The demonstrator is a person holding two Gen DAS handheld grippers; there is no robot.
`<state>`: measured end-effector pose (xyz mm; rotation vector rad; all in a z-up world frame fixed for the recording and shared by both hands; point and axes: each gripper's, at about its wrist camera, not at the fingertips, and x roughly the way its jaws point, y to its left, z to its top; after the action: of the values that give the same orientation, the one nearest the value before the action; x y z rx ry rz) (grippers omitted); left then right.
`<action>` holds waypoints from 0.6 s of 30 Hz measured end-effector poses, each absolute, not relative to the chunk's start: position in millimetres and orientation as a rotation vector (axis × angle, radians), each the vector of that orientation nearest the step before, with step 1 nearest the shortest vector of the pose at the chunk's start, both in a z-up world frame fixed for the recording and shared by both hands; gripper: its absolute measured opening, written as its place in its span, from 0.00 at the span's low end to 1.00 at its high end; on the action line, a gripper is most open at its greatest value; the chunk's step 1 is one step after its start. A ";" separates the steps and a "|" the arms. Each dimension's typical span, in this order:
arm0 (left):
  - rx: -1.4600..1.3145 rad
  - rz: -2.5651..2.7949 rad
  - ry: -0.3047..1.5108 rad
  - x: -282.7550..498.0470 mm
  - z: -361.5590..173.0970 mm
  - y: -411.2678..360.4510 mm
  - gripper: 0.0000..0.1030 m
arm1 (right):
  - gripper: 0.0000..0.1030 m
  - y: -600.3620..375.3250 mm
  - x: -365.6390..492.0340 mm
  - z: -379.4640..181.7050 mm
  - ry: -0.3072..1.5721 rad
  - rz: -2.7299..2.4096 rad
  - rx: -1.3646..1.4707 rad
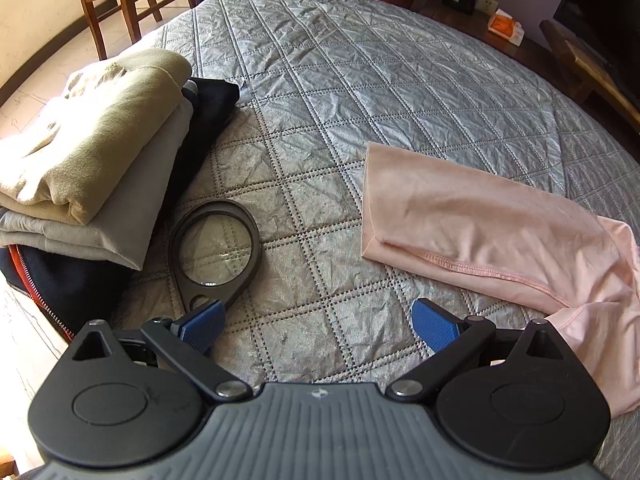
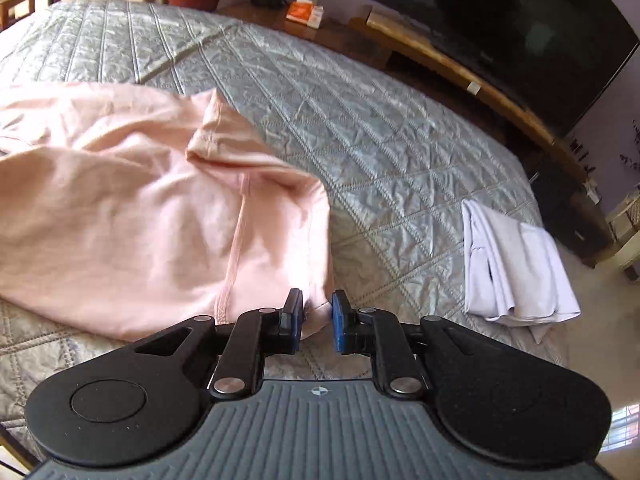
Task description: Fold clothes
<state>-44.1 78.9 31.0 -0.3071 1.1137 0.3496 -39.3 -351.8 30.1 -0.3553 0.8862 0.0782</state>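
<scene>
right wrist: pink garment (image 2: pixel 132 208) blurred, cut off left

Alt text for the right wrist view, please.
The right gripper, jaws narrowly apart, straddles an edge of a pink garment spread on a grey quilted bed. A folded white cloth lies at the bed's right edge, with a dark television beyond.

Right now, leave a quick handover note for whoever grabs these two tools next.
Left tool: open, empty, above the quilt beside a magnifying glass.
Right tool: nearly shut around a corner of the pink garment; grip unconfirmed.
Done: folded stack at the left bed edge, folded white garment at the right.
Left: the pink garment lies rumpled, one sleeve stretched out; flatten, fold, stack.
</scene>
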 end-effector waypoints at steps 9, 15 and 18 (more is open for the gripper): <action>-0.243 0.332 1.130 -36.8 25.1 63.3 0.96 | 0.54 -292.4 7.3 43.4 0.712 0.266 -0.559; -0.250 0.306 1.136 -31.9 23.5 57.1 0.96 | 0.53 -298.4 55.2 23.5 0.779 0.236 -0.477; -0.250 0.299 1.139 -29.8 22.6 54.2 0.96 | 0.05 -326.5 78.1 25.8 0.788 0.129 -0.314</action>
<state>-29.8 54.2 22.6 -0.2498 1.1386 0.2992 78.1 -326.5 25.8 -0.3145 0.7881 0.1293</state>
